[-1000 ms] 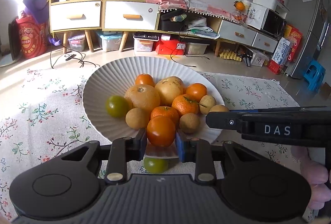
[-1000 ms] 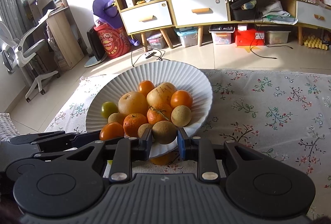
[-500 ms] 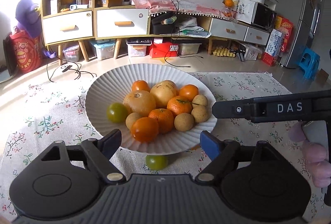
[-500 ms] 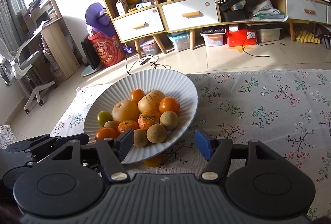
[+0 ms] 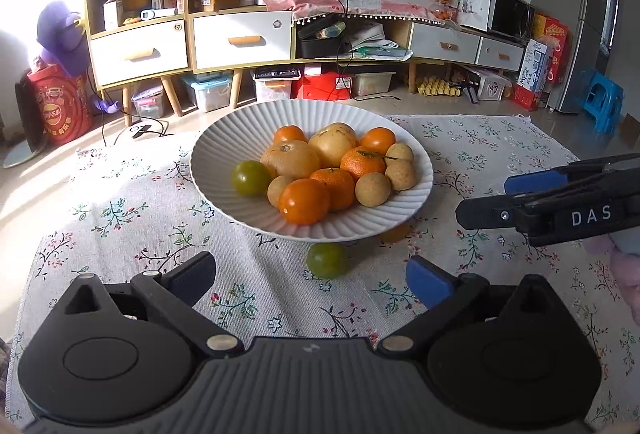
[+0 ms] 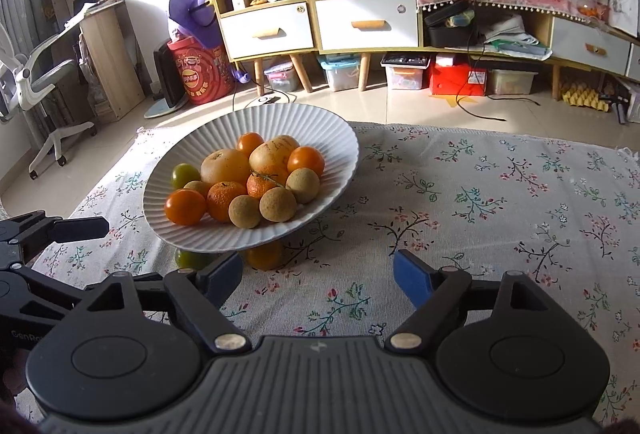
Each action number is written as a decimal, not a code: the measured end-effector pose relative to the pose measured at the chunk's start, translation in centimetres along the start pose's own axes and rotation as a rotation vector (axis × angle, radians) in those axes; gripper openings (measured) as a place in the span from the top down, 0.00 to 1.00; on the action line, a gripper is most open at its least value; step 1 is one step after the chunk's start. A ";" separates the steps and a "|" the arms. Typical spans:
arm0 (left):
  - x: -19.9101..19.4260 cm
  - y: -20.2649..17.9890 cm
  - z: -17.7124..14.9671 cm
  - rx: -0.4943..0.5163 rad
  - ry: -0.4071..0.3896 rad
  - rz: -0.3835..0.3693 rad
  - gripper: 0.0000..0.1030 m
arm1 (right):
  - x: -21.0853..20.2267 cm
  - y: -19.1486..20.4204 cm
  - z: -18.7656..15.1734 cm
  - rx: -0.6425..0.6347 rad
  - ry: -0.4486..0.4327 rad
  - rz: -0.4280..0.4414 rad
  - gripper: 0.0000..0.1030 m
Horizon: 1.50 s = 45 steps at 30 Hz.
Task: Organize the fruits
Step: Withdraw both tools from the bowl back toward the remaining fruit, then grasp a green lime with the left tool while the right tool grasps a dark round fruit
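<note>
Plate [image 5: 224, 137] of fruit on floral cloth [image 5: 120, 218], both grippers freshly opened, empty.

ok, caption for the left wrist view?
Left gripper open before a ribbed white plate of fruit; one green fruit lies on the floral cloth.

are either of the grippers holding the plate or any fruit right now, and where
Nothing is held. The left gripper and right gripper have just been opening; their jaws stand wide, empty, short of the plate.

Sunlit tiled floor [image 6: 400, 105]; wooden cabinets [image 5: 240, 37]; possibly a fridge [image 5: 580, 13] far right.
</note>
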<state>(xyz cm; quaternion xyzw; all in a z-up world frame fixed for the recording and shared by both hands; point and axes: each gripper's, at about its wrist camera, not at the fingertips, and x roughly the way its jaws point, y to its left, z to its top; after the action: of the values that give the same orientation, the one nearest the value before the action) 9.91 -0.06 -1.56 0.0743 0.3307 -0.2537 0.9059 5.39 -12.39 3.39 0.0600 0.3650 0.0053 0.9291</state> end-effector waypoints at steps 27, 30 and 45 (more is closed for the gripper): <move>2.6 -0.7 -0.9 -0.035 -0.002 0.011 0.32 | 0.7 0.6 -1.0 -0.064 0.012 -0.017 0.20; 2.7 -0.8 -0.8 -0.033 -0.003 0.012 0.37 | 0.7 0.5 -1.1 -0.063 0.014 -0.015 0.19; 3.0 -0.8 -0.3 -0.037 0.017 0.016 0.68 | 0.5 0.3 -1.4 -0.064 0.018 -0.007 0.19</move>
<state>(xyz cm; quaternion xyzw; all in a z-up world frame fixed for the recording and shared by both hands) 11.31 -1.90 -3.64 0.0625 0.3422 -0.2396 0.9064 4.83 -11.92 2.12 0.0289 0.3734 0.0142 0.9271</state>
